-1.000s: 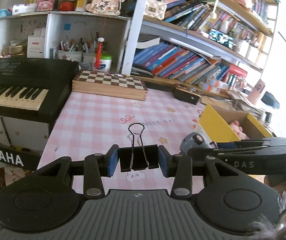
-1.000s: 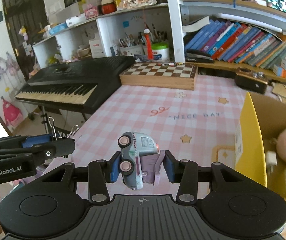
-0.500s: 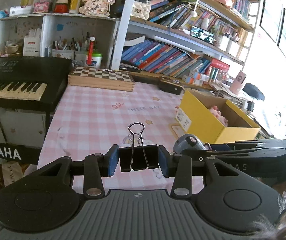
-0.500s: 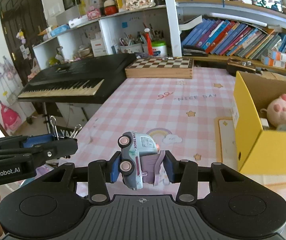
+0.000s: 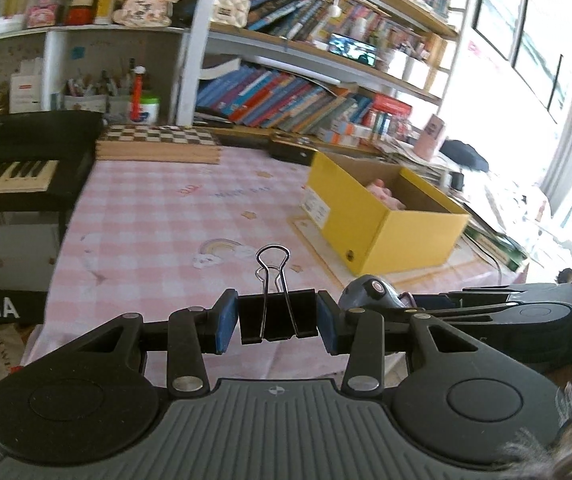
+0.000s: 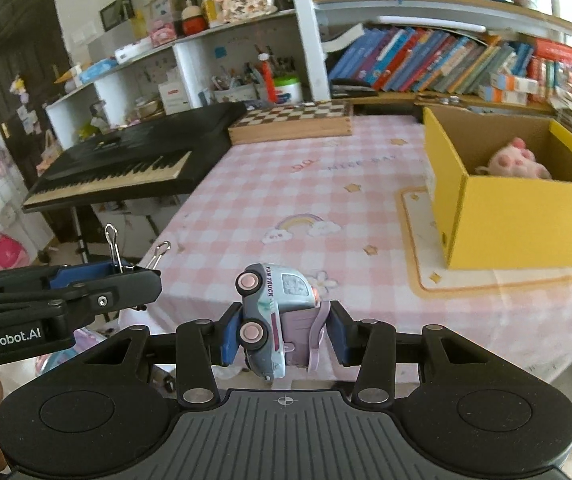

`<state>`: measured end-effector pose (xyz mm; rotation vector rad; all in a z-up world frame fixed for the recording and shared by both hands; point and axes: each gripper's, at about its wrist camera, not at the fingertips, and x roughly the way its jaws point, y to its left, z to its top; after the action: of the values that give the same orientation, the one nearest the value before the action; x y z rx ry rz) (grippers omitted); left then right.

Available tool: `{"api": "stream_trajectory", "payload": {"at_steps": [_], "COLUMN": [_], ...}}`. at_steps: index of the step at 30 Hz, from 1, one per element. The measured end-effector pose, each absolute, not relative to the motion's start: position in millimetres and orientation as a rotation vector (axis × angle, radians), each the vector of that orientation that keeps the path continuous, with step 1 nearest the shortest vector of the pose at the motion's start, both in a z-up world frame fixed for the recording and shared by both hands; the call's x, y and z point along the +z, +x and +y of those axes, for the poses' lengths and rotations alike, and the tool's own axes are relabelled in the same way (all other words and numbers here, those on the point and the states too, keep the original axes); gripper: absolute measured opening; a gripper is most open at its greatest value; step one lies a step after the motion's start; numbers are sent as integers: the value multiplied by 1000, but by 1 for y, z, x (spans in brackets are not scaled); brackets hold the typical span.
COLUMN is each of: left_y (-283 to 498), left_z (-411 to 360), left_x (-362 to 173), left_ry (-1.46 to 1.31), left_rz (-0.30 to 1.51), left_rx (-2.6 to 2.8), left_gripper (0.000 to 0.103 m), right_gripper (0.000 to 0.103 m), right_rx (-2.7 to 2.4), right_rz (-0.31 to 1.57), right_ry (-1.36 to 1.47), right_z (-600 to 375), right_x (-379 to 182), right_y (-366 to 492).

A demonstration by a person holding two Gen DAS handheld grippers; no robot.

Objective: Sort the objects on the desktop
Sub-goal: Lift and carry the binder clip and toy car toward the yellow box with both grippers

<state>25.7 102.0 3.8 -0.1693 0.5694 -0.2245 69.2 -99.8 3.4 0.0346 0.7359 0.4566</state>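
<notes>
My left gripper is shut on a black binder clip whose wire handles stand up; the same clip shows at the left of the right wrist view. My right gripper is shut on a grey-blue toy truck lying on its side, pink wheels facing left. Both grippers hang side by side over the near edge of the pink checked table. An open yellow box stands on the table's right side with a pink plush toy inside.
A wooden chessboard box lies at the table's far end. A black keyboard stands off the left edge. Crowded bookshelves rise behind the table. A cream mat lies under the yellow box.
Both grippers have pulled back toward the near edge of the table, so the yellow box and chessboard look farther away. The clip and the truck stay gripped as before.
</notes>
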Motion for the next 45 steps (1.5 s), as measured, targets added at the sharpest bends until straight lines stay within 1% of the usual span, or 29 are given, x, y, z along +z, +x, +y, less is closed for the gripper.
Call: {"api": "stream_trajectory", "payload": {"at_steps": [14,24,34,45], "left_y": [37,49,67,94], "left_z": [48,12,-36,-93], "left_x": [-1,-2,1,5], "left_ry": [-112,-90,-65,-58], "left_rz": [600,610,607,608], "left_rx": [-447,-522,-560,-542], "left_gripper": [39,39,39,39], "right_gripper": [44,44,44,44], "right_rx": [255,197,167,200], "right_rz": [750,753,747,755], "right_ry": [110,127,145,142], "right_z": [-155,-188,-233,-287], "right_x": [-2,-4,1,2], "right_y": [42,38,52,90]}}
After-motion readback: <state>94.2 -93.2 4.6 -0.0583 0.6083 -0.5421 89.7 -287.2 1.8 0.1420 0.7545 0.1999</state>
